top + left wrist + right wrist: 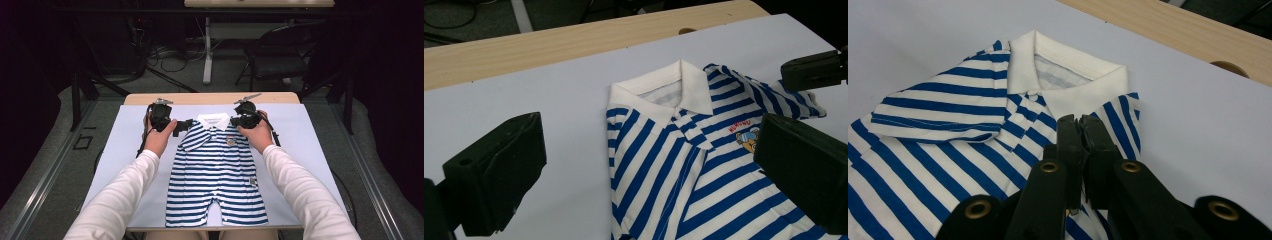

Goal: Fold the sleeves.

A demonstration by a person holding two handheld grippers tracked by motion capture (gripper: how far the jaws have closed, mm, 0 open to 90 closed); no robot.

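Your striped romper (216, 172) lies flat on the white sheet (125, 150) covering the table (150, 98), its collar toward the far edge. Both of your forearms reach forward along its sides. Your left gripper (181, 126) hovers by the folded-in sleeve, fingers (499, 170) spread wide apart. Your right gripper (239, 121) sits at the other shoulder, fingers (1083, 150) pressed together on the romper's striped cloth just beside the collar.

One striped romper (216, 175) is lying on the surface (310, 150). Two grippers are working over it, the left gripper (186, 125) and the right gripper (237, 121). One chair (277, 50) is standing beyond the far edge.
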